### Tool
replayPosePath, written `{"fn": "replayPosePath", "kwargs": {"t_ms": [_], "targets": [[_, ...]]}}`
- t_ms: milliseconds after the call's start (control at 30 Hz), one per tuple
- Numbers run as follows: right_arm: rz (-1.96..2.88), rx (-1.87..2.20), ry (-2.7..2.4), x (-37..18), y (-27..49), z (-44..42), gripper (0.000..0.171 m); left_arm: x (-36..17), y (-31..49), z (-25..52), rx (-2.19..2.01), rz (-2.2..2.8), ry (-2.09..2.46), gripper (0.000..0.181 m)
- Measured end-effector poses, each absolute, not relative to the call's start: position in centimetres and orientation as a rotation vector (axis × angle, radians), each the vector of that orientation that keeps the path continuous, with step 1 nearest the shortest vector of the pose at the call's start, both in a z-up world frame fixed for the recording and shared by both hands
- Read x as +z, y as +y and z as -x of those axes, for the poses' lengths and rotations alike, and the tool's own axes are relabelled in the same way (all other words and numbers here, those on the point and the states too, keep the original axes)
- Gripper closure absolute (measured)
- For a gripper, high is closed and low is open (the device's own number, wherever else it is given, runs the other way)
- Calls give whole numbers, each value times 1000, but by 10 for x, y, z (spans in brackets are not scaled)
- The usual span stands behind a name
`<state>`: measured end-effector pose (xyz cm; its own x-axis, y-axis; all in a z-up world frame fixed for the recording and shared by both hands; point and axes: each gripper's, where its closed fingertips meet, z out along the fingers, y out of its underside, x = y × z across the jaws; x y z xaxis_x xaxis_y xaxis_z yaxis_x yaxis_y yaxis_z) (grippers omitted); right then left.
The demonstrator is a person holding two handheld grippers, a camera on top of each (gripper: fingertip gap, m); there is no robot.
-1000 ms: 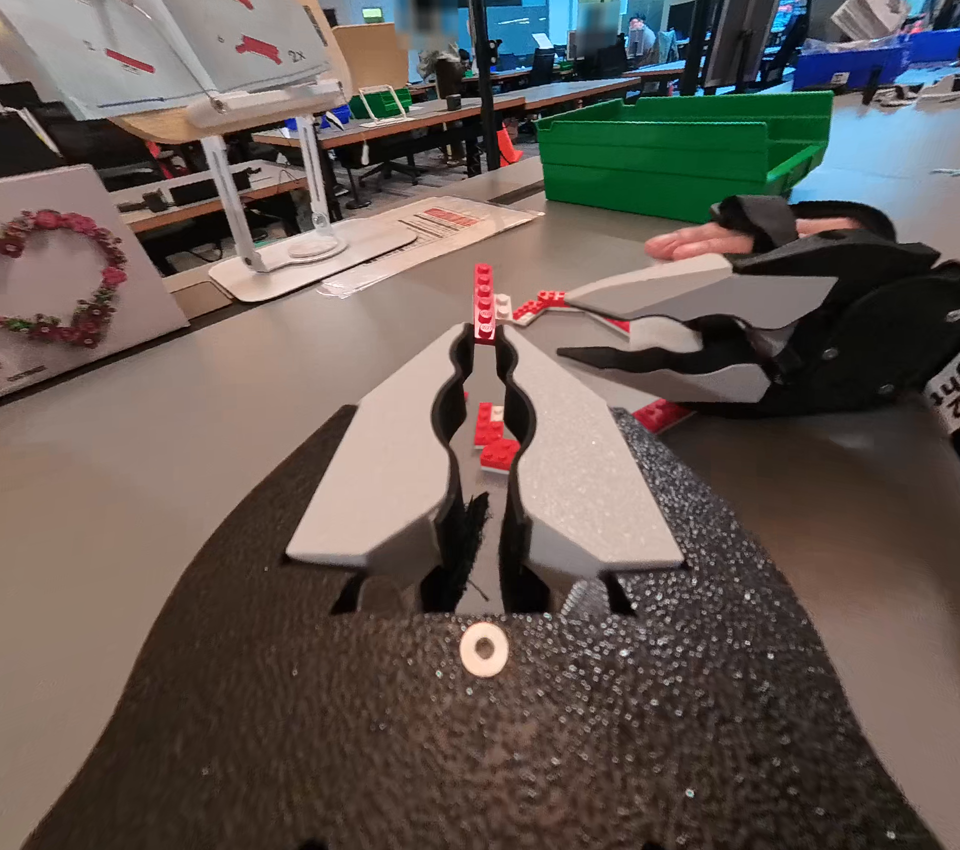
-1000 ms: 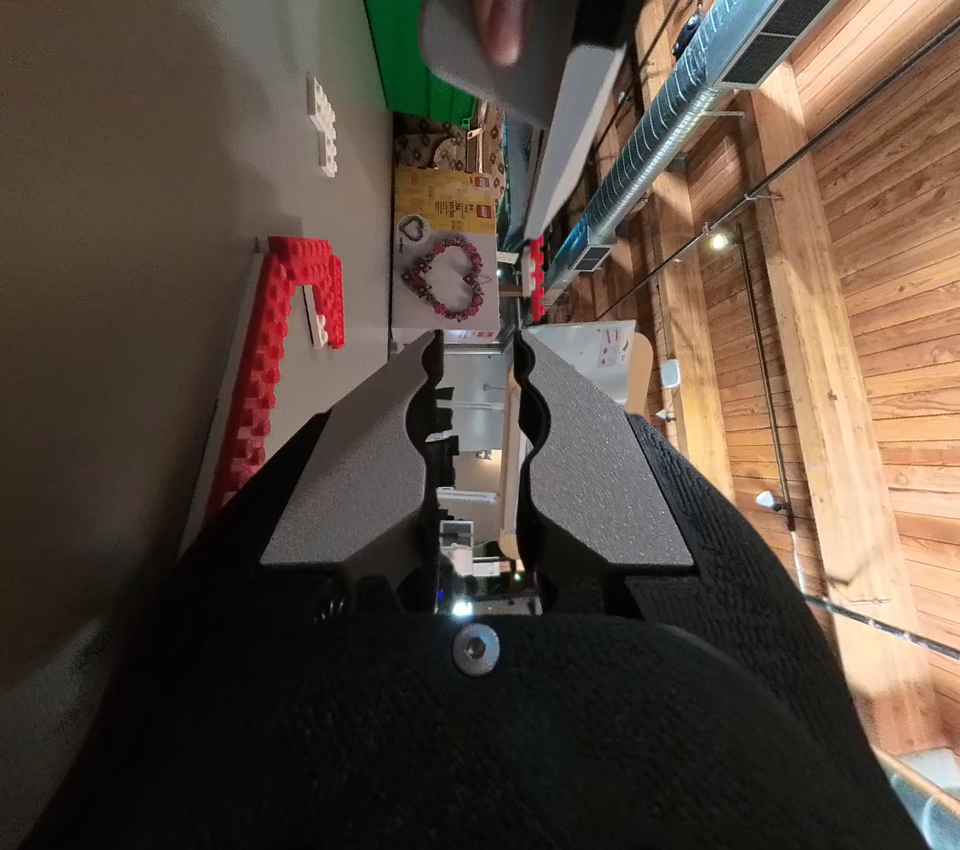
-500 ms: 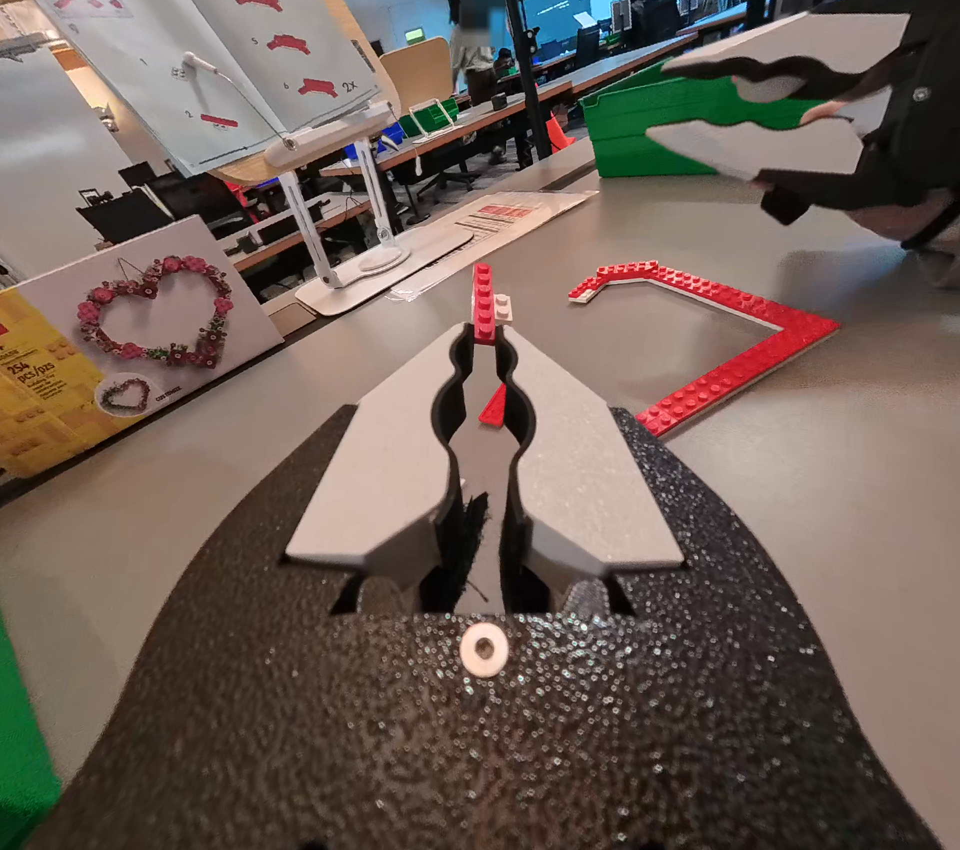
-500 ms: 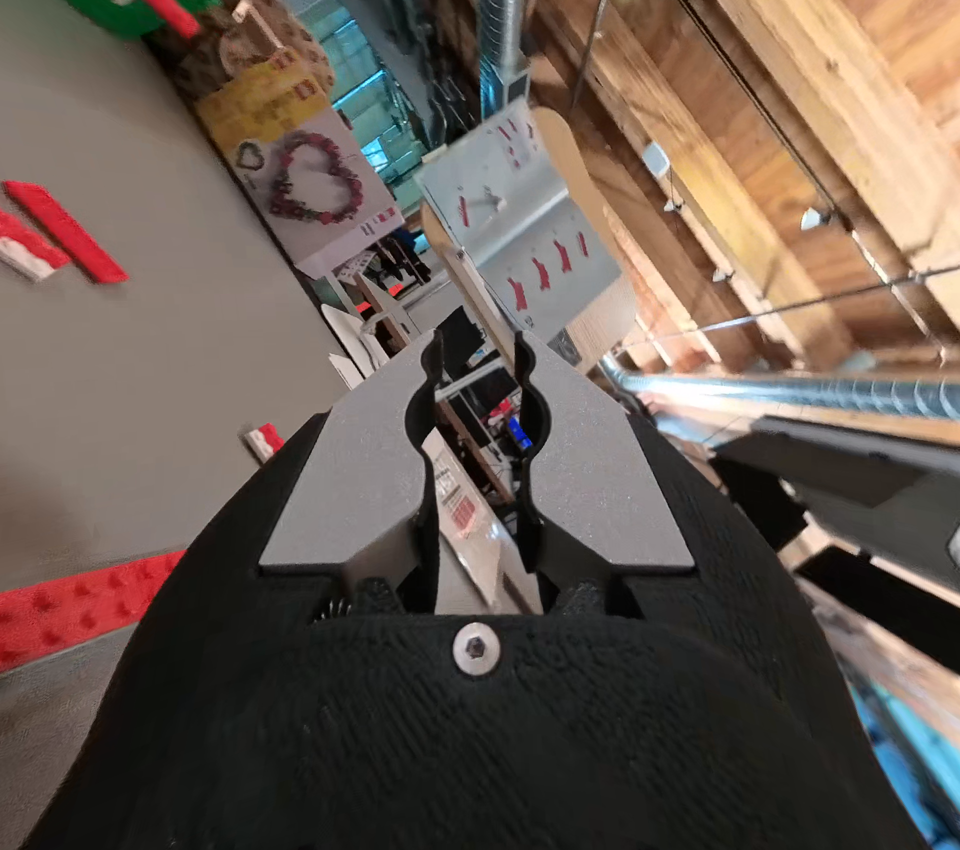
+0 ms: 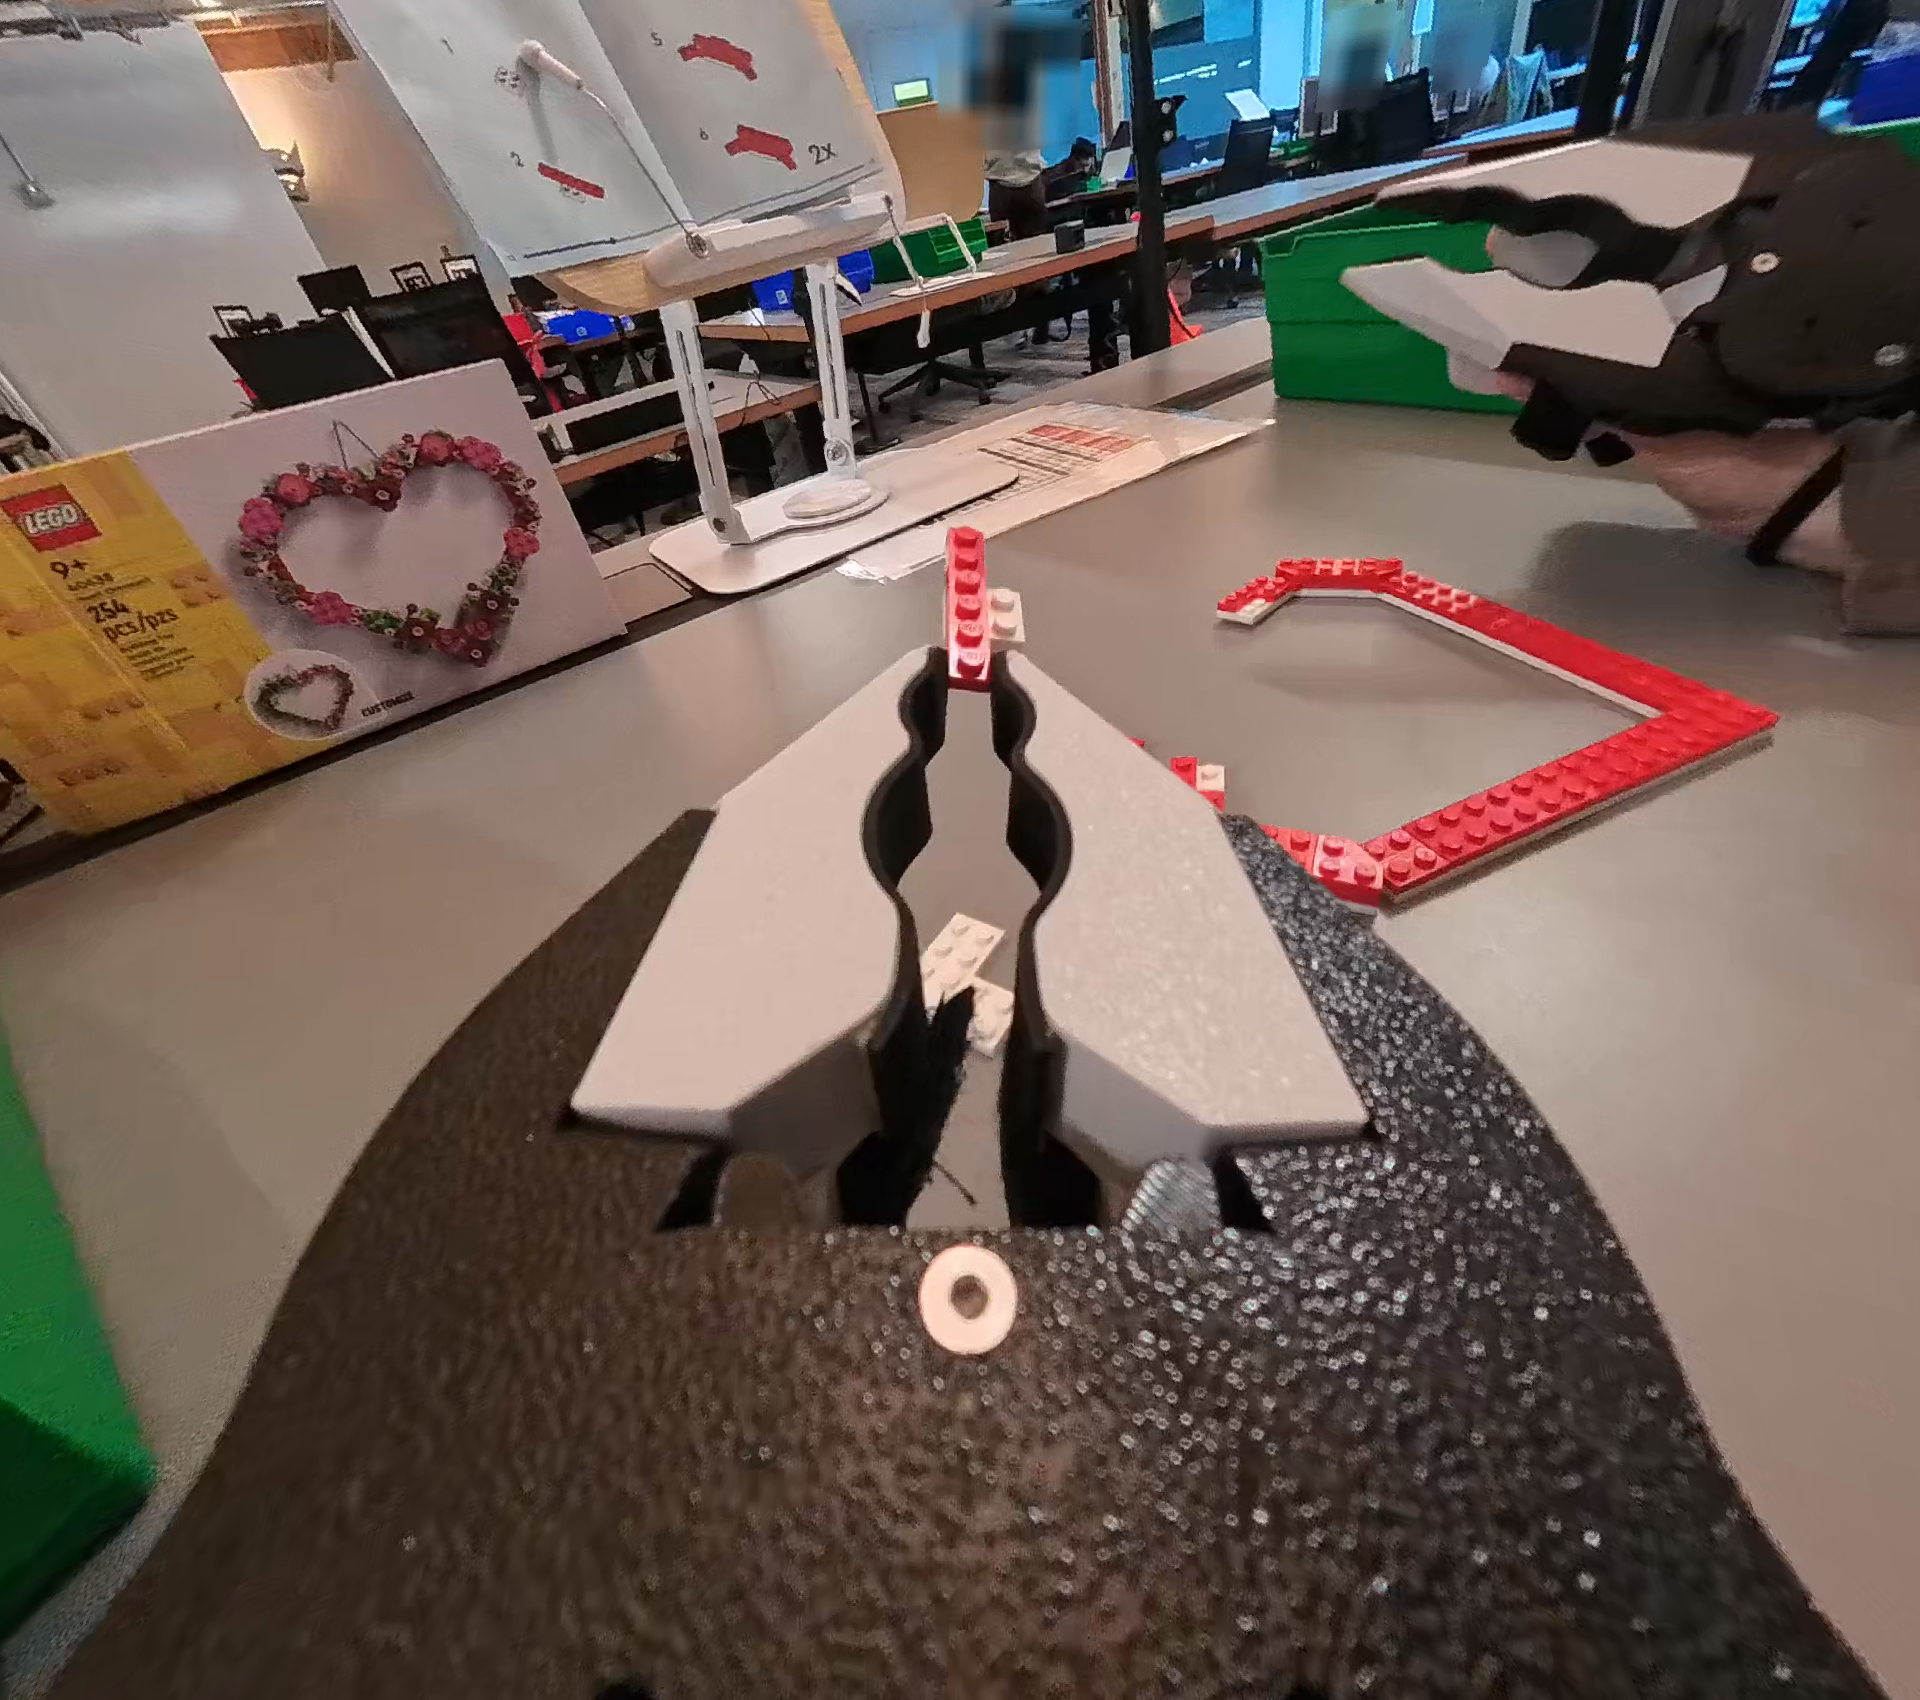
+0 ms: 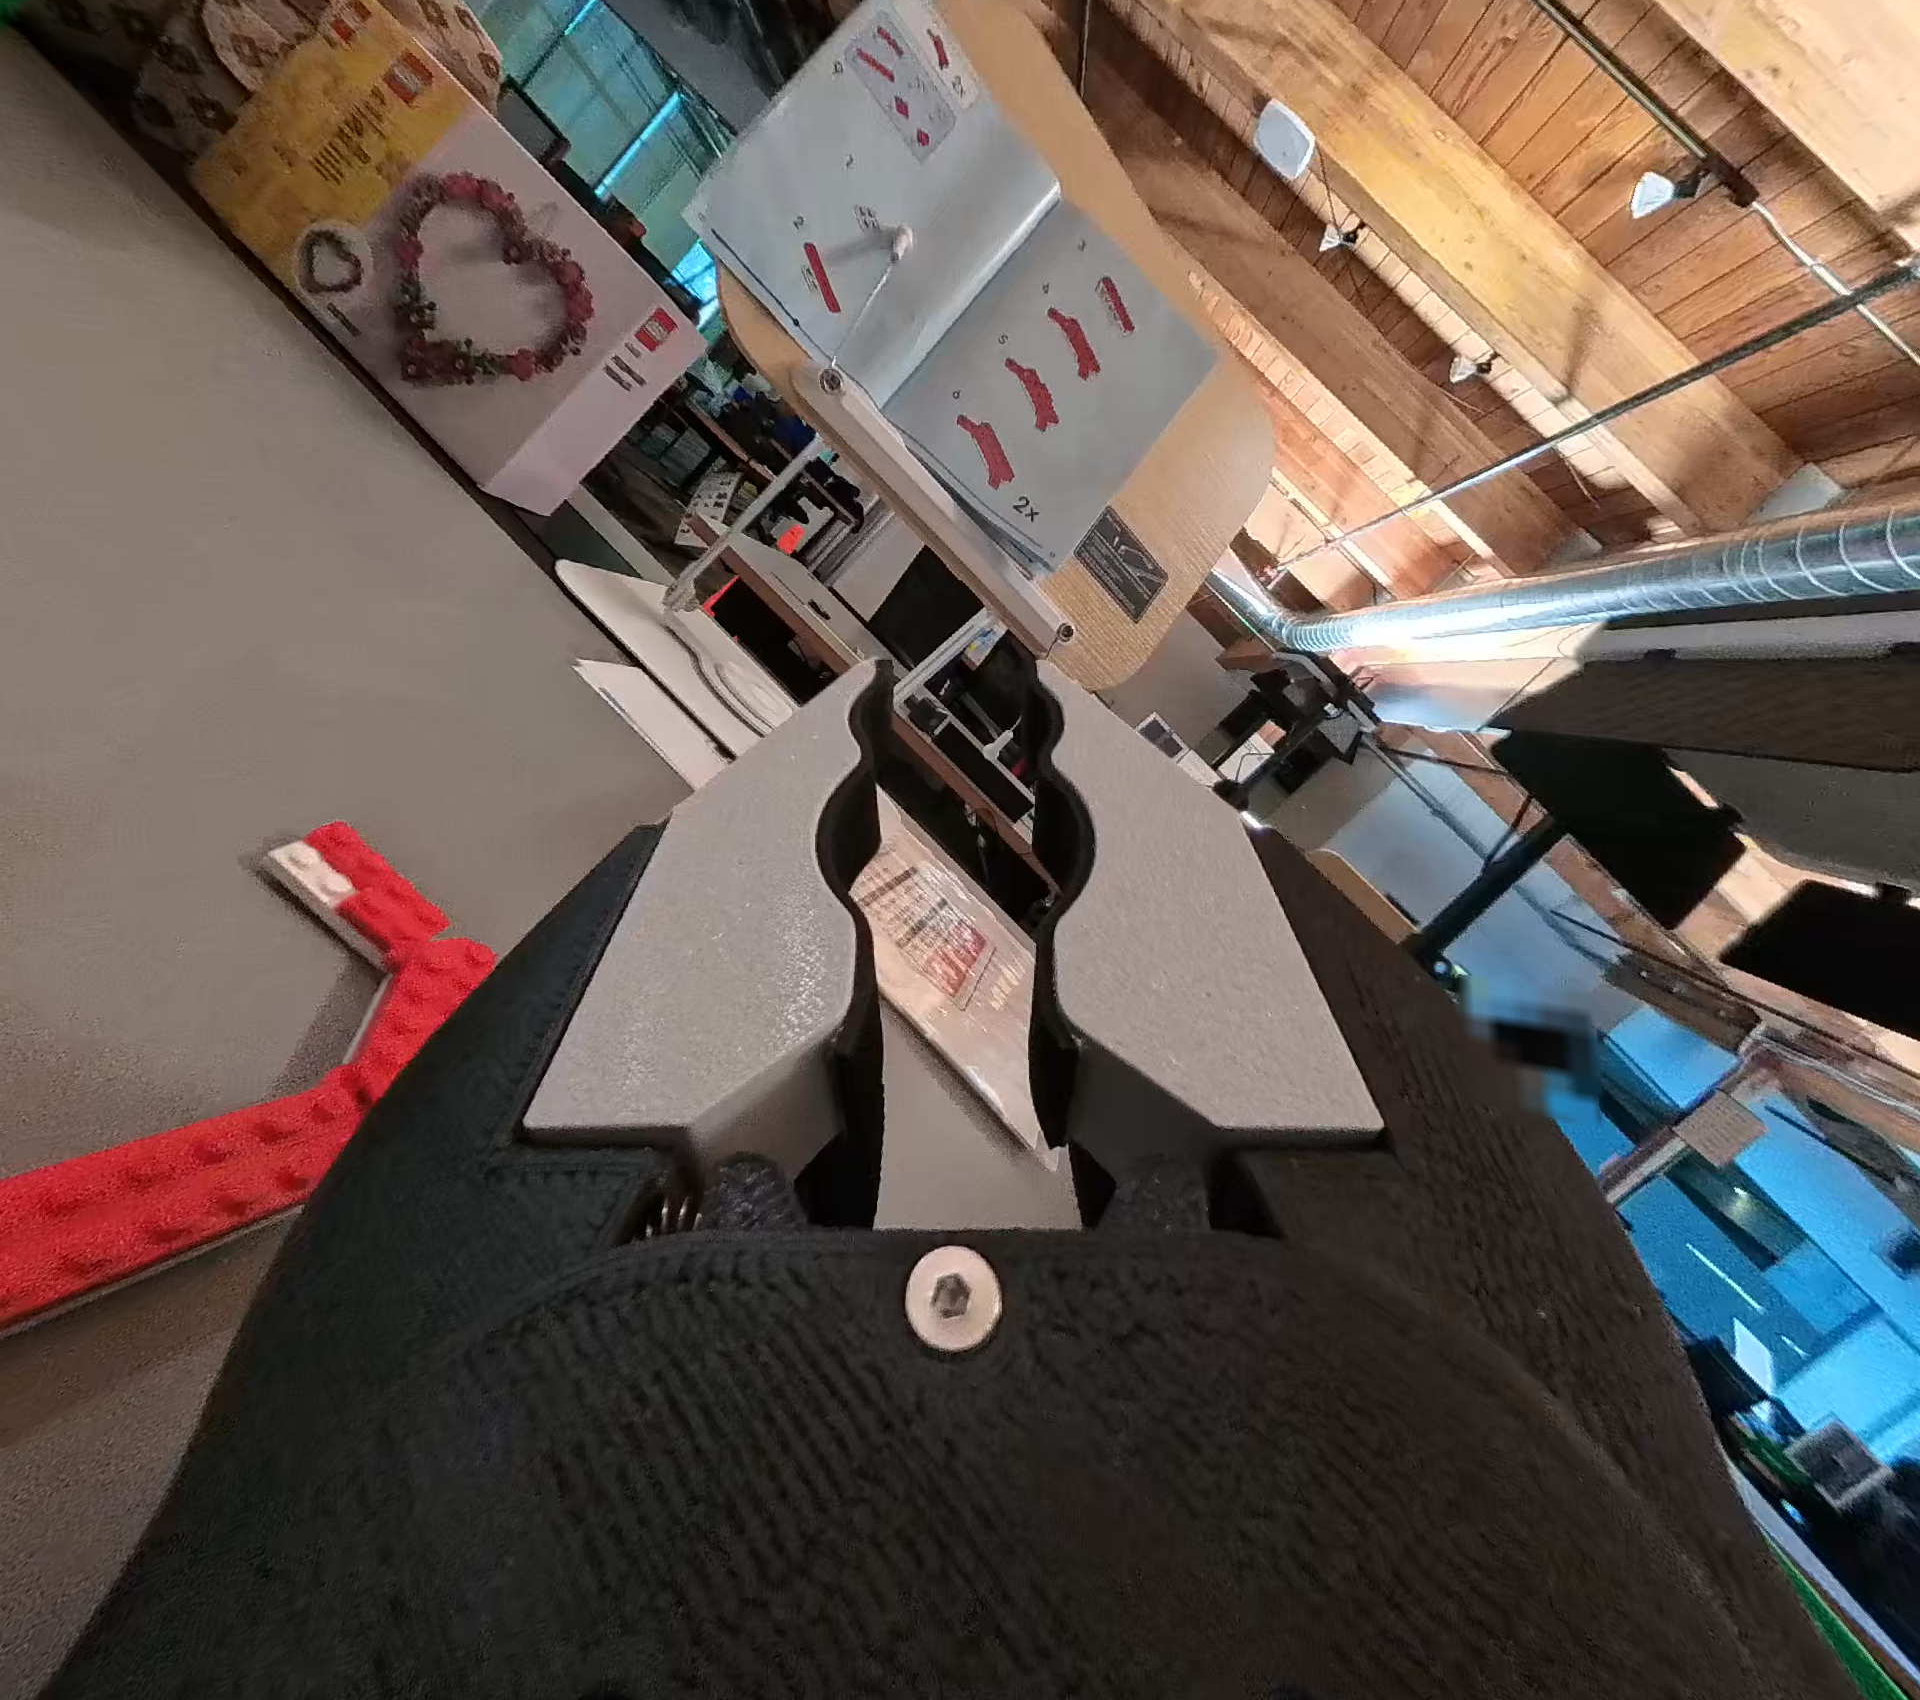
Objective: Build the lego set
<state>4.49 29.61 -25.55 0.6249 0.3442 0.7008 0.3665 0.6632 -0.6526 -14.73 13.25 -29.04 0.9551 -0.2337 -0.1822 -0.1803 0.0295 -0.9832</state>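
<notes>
My left gripper [image 5: 968,671] is shut on a long red plate [image 5: 966,606] with a small white plate [image 5: 1006,614] stuck to its side, held upright above the grey table. A red angled frame [image 5: 1507,803] of plates lies flat on the table to the right; it also shows in the right wrist view [image 6: 208,1162]. Loose white plates [image 5: 961,959] lie under my left fingers. My right gripper [image 6: 956,694] is open and empty, tilted, and raised over the frame; it shows at the right in the left wrist view [image 5: 1382,237].
An open instruction booklet [image 5: 582,19] sits on a white stand [image 5: 821,497] at the back. The set's box [image 5: 260,601] stands at the left. Green bins [image 5: 1351,320] stand at the back right, another green bin [image 5: 52,1338] at the near left. A bagged sheet [image 5: 1060,445] lies by the stand. The gap from one gripper's tips to the other's is roughly 25 cm.
My right gripper lifted off the red frame, rose to the right and stayed open. My left gripper pulled back and up with the red plate still in it.
</notes>
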Motion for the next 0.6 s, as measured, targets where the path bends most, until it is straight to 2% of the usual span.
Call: {"fn": "replayPosePath", "kwargs": {"t_ms": [600], "targets": [[855, 78, -932, -252, 302, -35, 150, -285, 130, 155, -18, 1534, 330, 175]]}}
